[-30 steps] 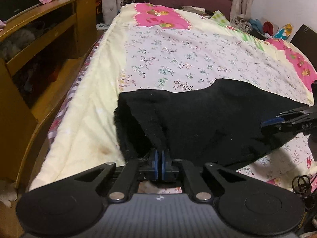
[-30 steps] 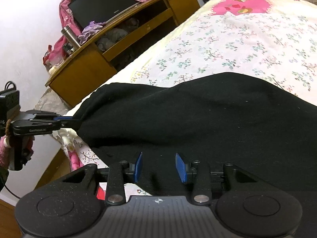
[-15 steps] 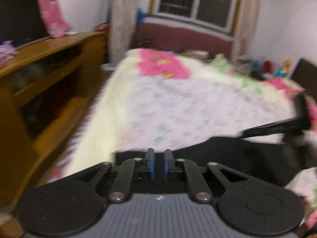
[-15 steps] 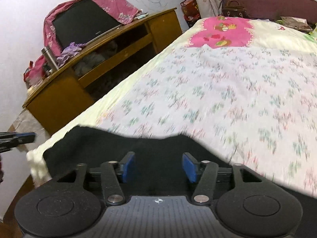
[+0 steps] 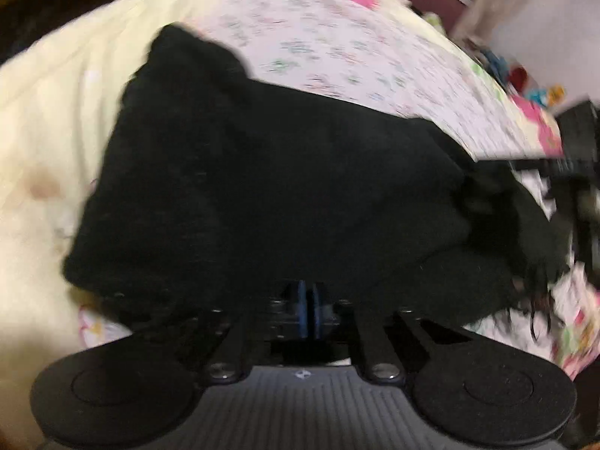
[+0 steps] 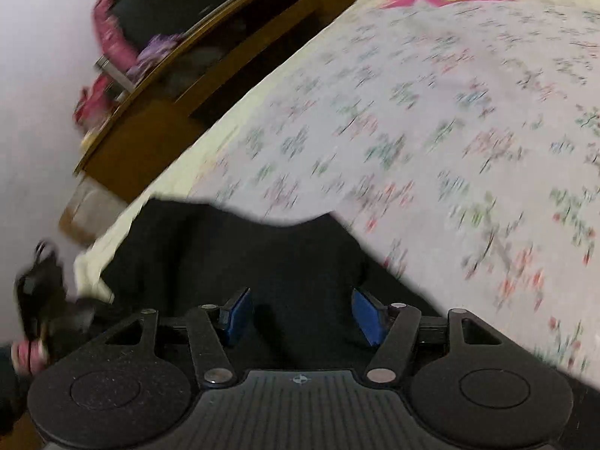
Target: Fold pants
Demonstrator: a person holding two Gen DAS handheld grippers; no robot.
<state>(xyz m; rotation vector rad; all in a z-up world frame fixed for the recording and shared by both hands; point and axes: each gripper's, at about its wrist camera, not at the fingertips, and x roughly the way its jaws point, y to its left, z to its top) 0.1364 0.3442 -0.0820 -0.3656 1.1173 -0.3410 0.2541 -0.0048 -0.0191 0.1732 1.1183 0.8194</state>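
While both views blur, the black pants (image 5: 285, 195) lie heaped on the floral bed (image 5: 337, 52), near its foot edge. Left claw (image 5: 308, 313) sits at the pants' near edge, blue pads pressed almost together, and black cloth crowds them, but whether any fabric is pinched I cannot tell. Right claw (image 6: 302, 313) hovers over the pants (image 6: 240, 255) with its blue pads (image 6: 237, 309) spread wide, nothing between them. Left of the pants, beside the bed, stands a wooden cabinet (image 6: 150, 138) with pink cloth (image 6: 112, 37) on top.
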